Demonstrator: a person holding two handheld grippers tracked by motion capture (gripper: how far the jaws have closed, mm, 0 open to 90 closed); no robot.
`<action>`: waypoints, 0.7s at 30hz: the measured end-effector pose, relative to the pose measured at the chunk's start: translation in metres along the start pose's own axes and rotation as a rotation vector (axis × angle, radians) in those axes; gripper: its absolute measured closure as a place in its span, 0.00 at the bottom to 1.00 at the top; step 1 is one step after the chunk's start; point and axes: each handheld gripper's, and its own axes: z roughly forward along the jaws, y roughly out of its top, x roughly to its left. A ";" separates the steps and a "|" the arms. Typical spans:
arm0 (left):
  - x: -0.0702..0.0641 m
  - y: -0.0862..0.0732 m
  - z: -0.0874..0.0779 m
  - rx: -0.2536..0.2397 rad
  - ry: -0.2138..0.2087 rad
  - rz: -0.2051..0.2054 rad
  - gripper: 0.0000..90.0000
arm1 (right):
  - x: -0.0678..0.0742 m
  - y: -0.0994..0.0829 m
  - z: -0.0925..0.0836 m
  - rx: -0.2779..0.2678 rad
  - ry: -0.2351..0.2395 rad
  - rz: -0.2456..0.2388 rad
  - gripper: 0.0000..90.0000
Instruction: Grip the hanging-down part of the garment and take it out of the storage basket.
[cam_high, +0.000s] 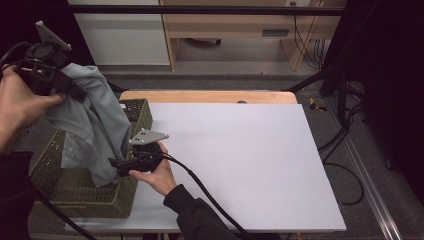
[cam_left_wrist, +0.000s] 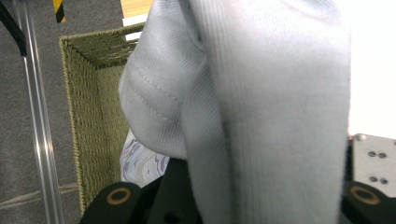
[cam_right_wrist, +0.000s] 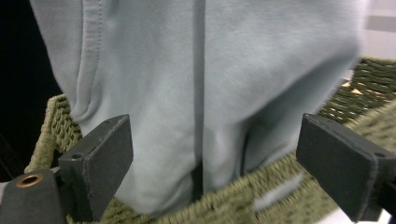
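Garment (cam_high: 95, 125), pale grey and limp, is held up over the woven basket (cam_high: 140, 112) at the surface's left edge, pinched tight in the left hand-held gripper (cam_high: 75, 92). Jaws of the right hand-held gripper (cam_high: 117, 167) are spread wide around its hanging lower folds; a thick hem is judged the best hold.

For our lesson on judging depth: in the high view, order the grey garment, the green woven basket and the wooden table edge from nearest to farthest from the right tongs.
1. Grey garment, hanging just left of the right tongs.
2. Green woven basket, below and around them at the left.
3. Wooden table edge, along the far side.
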 end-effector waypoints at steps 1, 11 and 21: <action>0.000 0.000 0.000 -0.001 0.001 0.001 0.92 | 0.001 0.001 0.003 0.001 0.002 -0.001 0.13; -0.004 0.000 -0.001 -0.007 -0.004 0.006 0.92 | 0.007 0.000 0.026 0.039 0.012 0.000 0.33; 0.000 -0.004 -0.004 -0.012 -0.005 0.004 0.92 | 0.006 -0.002 0.030 0.065 -0.009 0.008 0.96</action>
